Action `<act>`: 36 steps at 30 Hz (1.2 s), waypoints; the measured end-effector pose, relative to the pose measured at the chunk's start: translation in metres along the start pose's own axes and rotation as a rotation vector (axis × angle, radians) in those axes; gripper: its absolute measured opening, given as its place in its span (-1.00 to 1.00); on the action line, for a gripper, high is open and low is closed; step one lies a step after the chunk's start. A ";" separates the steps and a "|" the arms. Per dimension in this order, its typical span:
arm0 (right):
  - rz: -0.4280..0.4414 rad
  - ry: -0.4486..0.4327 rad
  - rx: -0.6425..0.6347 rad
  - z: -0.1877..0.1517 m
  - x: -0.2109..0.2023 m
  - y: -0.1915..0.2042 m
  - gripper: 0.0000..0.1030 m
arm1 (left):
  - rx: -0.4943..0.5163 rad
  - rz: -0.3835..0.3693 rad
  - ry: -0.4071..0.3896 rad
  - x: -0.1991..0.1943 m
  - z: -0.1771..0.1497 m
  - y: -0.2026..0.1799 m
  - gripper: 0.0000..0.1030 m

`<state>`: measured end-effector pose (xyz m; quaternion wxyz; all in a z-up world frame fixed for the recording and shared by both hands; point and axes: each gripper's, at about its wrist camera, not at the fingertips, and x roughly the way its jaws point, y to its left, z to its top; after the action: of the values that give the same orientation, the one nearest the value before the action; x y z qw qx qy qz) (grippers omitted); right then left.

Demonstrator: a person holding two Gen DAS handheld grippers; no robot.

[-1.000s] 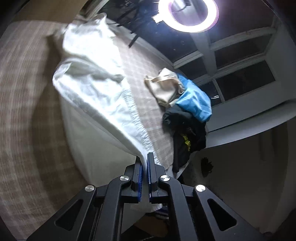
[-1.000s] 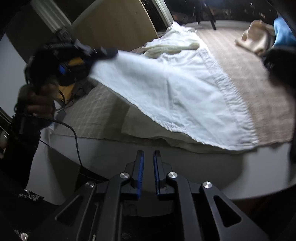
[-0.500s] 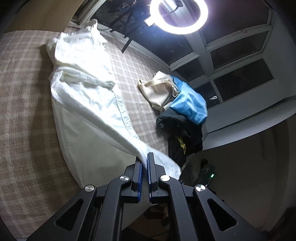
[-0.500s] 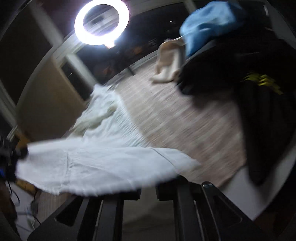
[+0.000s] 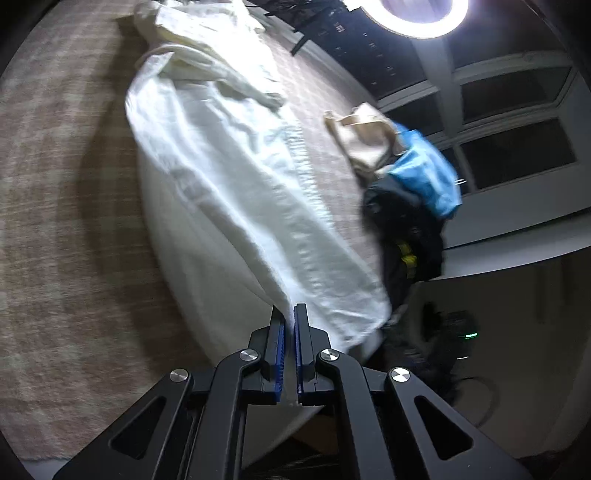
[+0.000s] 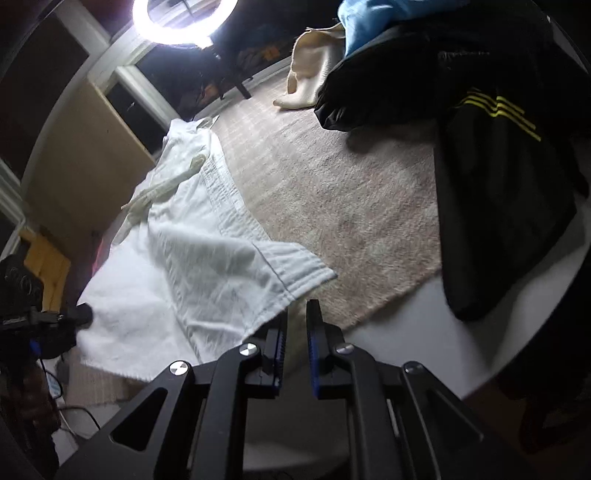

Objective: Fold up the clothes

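A white garment (image 5: 236, 177) lies stretched across the checked beige cloth of the table (image 5: 59, 206). My left gripper (image 5: 289, 314) is shut on the garment's near edge and holds it lifted. In the right wrist view the same white garment (image 6: 192, 266) spreads toward the left gripper (image 6: 79, 314) at the far left. My right gripper (image 6: 297, 314) sits at the garment's near right corner with a narrow gap between its jaws; the corner lies against its left finger, and no cloth shows between the pads.
A pile of clothes sits at the table's right: a cream piece (image 5: 369, 136), a blue piece (image 5: 424, 173) and a black garment with yellow stripes (image 6: 495, 147). A ring light (image 6: 173, 18) shines overhead. The white table edge (image 6: 461, 332) curves near my right gripper.
The left gripper has kept hold of the white garment, which now lies flatter on the table. The right gripper swung round and down to the garment's near right corner.
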<state>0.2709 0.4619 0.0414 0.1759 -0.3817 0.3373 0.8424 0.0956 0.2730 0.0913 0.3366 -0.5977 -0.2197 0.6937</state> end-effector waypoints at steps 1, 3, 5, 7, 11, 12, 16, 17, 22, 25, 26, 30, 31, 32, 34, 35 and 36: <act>0.020 0.005 0.017 0.004 -0.002 -0.003 -0.79 | 0.007 0.025 0.004 0.003 -0.002 0.003 -0.95; 0.023 -0.009 0.025 0.013 -0.005 -0.006 -0.79 | -0.006 0.085 0.026 0.013 -0.007 0.009 -0.90; 0.012 -0.023 0.010 0.022 -0.006 -0.006 -0.78 | -0.049 0.123 0.052 0.022 -0.014 0.018 -0.72; 0.011 -0.023 -0.010 0.028 -0.005 -0.003 -0.78 | -0.067 0.134 0.056 0.024 -0.022 0.022 -0.56; -0.019 -0.010 -0.056 0.031 0.004 0.001 -0.78 | -0.062 0.163 0.034 0.019 -0.033 0.023 -0.35; -0.023 -0.008 -0.050 0.031 0.005 0.000 -0.78 | -0.062 0.165 0.031 0.019 -0.033 0.023 -0.32; -0.022 -0.003 -0.015 0.034 0.010 -0.008 -0.78 | -0.053 0.159 0.017 0.024 -0.030 0.015 -0.22; -0.021 -0.002 -0.007 0.035 0.011 -0.010 -0.78 | -0.029 0.151 0.029 0.029 -0.029 0.011 -0.33; -0.003 0.006 0.003 0.042 0.009 -0.010 -0.78 | -0.010 0.041 0.048 0.027 -0.012 -0.006 -0.96; 0.023 -0.013 0.013 0.045 -0.001 -0.007 -0.78 | 0.036 -0.012 0.001 -0.005 0.002 -0.024 -0.96; 0.029 -0.017 0.011 0.046 -0.003 -0.005 -0.78 | 0.044 -0.014 -0.007 -0.015 0.004 -0.025 -0.96; 0.067 -0.028 0.010 0.043 -0.015 0.005 -0.75 | 0.063 -0.008 -0.024 -0.049 0.001 -0.025 -0.96; 0.064 -0.031 -0.009 0.040 -0.017 0.009 -0.74 | 0.056 0.008 -0.017 -0.049 -0.003 -0.021 -0.96; 0.062 -0.034 -0.027 0.038 -0.018 0.013 -0.72 | 0.049 0.026 -0.009 -0.049 -0.007 -0.017 -0.96; 0.033 -0.035 -0.077 0.030 -0.016 0.021 -0.64 | 0.031 0.064 0.013 -0.043 -0.015 -0.004 -0.96; 0.024 -0.026 -0.094 0.026 -0.013 0.023 -0.63 | 0.021 0.084 0.027 -0.037 -0.019 0.004 -0.96; 0.019 0.005 -0.102 0.022 -0.006 0.024 -0.61 | 0.026 0.125 0.046 -0.029 -0.022 0.011 -0.96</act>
<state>0.2499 0.4605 0.0668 0.1477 -0.3889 0.2980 0.8591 0.1168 0.2419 0.0994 0.3054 -0.6214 -0.1652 0.7023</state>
